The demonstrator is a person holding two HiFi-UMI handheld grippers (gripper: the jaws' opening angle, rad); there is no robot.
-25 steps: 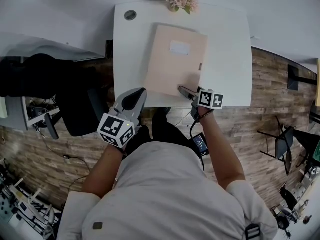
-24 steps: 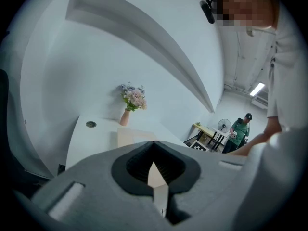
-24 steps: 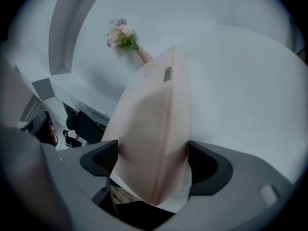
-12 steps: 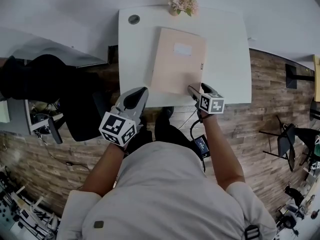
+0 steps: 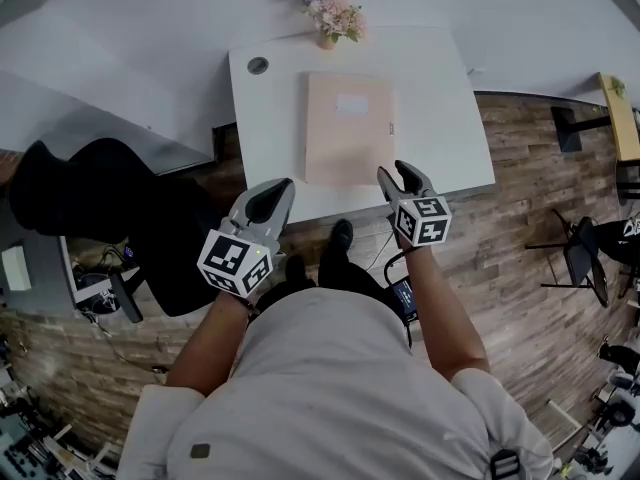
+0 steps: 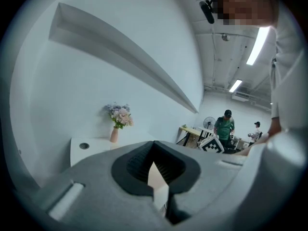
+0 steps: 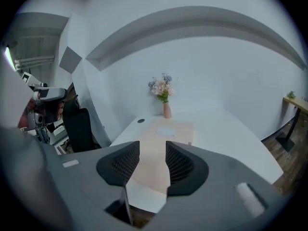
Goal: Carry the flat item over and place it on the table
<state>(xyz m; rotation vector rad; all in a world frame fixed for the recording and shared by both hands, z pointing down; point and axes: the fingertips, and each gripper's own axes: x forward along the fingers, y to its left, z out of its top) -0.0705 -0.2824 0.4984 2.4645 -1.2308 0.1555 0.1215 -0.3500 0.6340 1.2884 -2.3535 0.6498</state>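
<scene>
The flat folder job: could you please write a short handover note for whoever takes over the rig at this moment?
The left gripper is shut and holds nothing; it is off the table's near edge.
The right gripper is open, its jaws have just been closing, and nothing is between them; it is by the folder's near right corner, not touching it.
The flat folder lies flat on the white table, in front of the vase of flowers.
Done: the folder is placed and released.
Left: seemingly nothing but moving both grippers away.
</scene>
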